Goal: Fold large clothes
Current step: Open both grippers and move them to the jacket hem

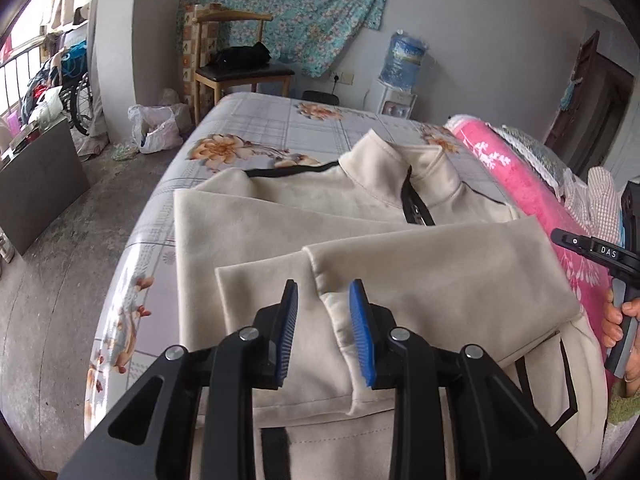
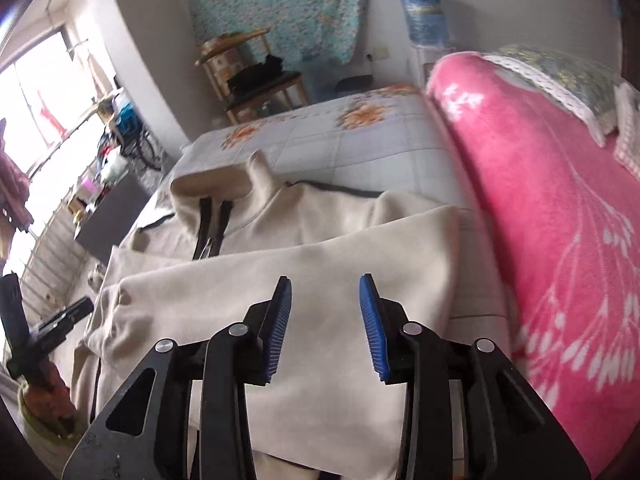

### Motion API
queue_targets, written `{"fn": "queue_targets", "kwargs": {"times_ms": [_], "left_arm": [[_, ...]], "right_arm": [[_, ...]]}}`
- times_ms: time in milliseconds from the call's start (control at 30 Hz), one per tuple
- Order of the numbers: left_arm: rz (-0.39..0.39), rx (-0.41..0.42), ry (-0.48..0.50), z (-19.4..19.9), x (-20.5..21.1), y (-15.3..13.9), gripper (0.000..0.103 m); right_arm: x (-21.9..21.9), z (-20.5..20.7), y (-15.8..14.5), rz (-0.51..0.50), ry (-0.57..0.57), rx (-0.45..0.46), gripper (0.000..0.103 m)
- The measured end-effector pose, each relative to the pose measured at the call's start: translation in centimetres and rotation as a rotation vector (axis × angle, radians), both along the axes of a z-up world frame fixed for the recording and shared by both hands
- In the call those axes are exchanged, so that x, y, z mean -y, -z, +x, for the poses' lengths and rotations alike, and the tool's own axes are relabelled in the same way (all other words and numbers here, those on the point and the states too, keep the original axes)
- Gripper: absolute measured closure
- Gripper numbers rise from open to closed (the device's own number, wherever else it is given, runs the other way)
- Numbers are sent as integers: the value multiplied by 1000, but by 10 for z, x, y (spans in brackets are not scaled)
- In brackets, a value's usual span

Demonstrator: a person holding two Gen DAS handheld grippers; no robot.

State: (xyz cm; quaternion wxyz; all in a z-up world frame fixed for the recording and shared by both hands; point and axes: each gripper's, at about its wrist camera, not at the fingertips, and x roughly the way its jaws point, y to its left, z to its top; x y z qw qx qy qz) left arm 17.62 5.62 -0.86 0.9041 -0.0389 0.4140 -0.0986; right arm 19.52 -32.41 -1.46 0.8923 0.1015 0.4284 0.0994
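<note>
Cream jacket half folded on the bed, both grippers free of it

The jacket (image 1: 320, 216) lies flat, collar away from the person, on the flowered bed sheet (image 1: 256, 120), beside a pink blanket (image 2: 540, 220); both sleeves are laid across the chest, likely to square the body before it is folded lengthwise. The left gripper (image 1: 323, 292) hangs over the cuff of the upper sleeve (image 1: 420, 272), its blue pads (image 1: 290, 320) a little apart with the cuff seam showing between them but nothing pinched. The right gripper (image 2: 325, 288) has its jaws spread wider over the folded sleeve, also holding nothing, probably on its way to a new hold near the hem
</note>
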Motion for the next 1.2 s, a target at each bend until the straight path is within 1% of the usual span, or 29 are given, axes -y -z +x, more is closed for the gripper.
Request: {"fn": "queue_targets", "kwargs": {"times_ms": [33,100,133,167,200,233,267,300,333,367,400,433,467,500,533,567,600,633,700,800,900,1000,1067,1133,1200], "left_arm": [[24,-49,16,8,8,8,77],[76,-147,-13,23,14,32,77],[63,-114,-26,24,12,32,77],[71,-118,-42,25,10,31,75],[65,-138,-48,26,8,31,73],[40,-138,-54,24,4,27,73],[23,-120,-52,18,0,22,72],[34,-98,-52,11,-1,16,71],[58,-76,-54,5,-1,10,69],[63,-60,-43,-1,-1,7,67],[60,-53,-23,-7,1,5,60],[67,-56,-9,-10,3,7,55],[91,-70,-7,-11,7,12,51],[128,-98,-9,-10,10,20,46],[168,-145,-12,-6,14,32,45],[180,-172,-18,-5,14,39,44],[182,-148,-30,-9,14,36,44],[175,-146,-37,-12,13,31,44],[146,-109,-52,-26,7,15,43],[153,-53,-62,-55,-3,-4,39],[135,-49,-69,-86,-17,-11,35],[116,-65,-72,-120,-30,-8,30],[126,-77,-80,-144,-36,-2,29],[134,-92,-96,-166,-43,7,27],[149,-106,-122,-187,-51,18,27]], "right_arm": [[-9,5,10,-22,-19,-28,65],[-18,18,35,-74,-13,-105,65],[-18,19,40,-91,-4,-88,65],[-19,17,38,-119,10,-81,66],[-19,16,35,-139,31,-94,66],[-17,11,29,-156,61,-95,63],[-17,3,22,-158,70,-85,59],[-16,-9,15,-140,53,-62,57],[-17,-22,9,-130,36,-42,52],[-19,-35,5,-132,19,-31,50],[-23,-48,6,-140,-6,-28,49],[-28,-56,8,-150,-29,-34,47],[-32,-62,15,-174,-45,-48,44],[-36,-65,25,-216,-53,-68,44],[-37,-68,35,-245,-52,-80,43],[-34,-71,39,-234,-40,-78,43],[-31,-72,38,-220,-22,-90,43],[-28,-75,33,-220,4,-102,43],[-26,-90,18,-207,25,-73,42],[-27,-122,1,-170,15,-47,41],[-35,-159,-3,-134,-20,-52,38],[-47,-192,-1,-118,-44,-59,31],[-57,-211,4,-120,-57,-71,24],[-67,-230,12,-148,-74,-72,19],[-77,-242,26,-213,-89,-95,18]]}}
